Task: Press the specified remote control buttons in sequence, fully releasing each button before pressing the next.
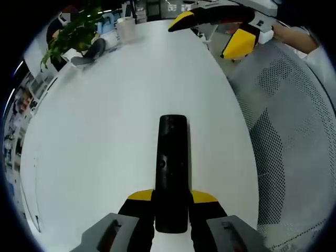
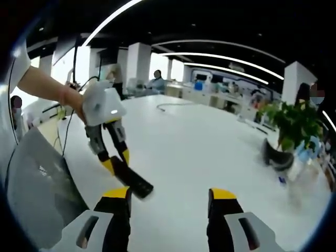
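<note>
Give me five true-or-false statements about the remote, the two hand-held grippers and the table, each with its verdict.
1. The left hand-held gripper is clamped on the black remote. True.
2. The right hand-held gripper holds the remote. False: its jaws are apart with nothing between them.
3. A potted plant stands on the white table. True.
4. The remote is white. False: it is black.
5. The right hand-held gripper is pressing a button. False: it is away from the remote.

Both cams low over white table (image 1: 105, 131), facing each other, sharing remote (image 1: 172, 168).
</note>
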Available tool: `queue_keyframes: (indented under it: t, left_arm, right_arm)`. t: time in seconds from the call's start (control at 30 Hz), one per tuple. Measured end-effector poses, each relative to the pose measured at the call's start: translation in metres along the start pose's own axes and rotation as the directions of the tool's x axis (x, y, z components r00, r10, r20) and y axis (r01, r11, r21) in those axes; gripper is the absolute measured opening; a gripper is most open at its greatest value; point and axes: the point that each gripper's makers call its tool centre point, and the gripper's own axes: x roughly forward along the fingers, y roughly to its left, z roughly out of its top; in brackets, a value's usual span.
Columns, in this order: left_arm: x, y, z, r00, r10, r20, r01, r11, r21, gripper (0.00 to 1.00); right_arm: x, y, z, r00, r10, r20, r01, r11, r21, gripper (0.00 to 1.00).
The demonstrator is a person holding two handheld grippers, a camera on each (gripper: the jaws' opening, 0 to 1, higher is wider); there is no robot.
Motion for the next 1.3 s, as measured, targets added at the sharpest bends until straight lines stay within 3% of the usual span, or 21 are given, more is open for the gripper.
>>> queue_keyframes:
  t: [1.03,1.3]
  left_arm:
    - [0.0,-0.024,-0.001,1.0,-0.01,0.008,0.009,1.0,0.022,0.24]
    - [0.0,-0.028,-0.001,1.0,-0.011,0.016,0.011,1.0,0.019,0.24]
  right_arm:
    - [0.002,0.007,-0.006,0.999,0.039,-0.032,-0.039,0.999,-0.008,0.45]
    - [0.005,0.018,-0.014,0.993,0.087,-0.083,-0.09,0.995,-0.034,0.39]
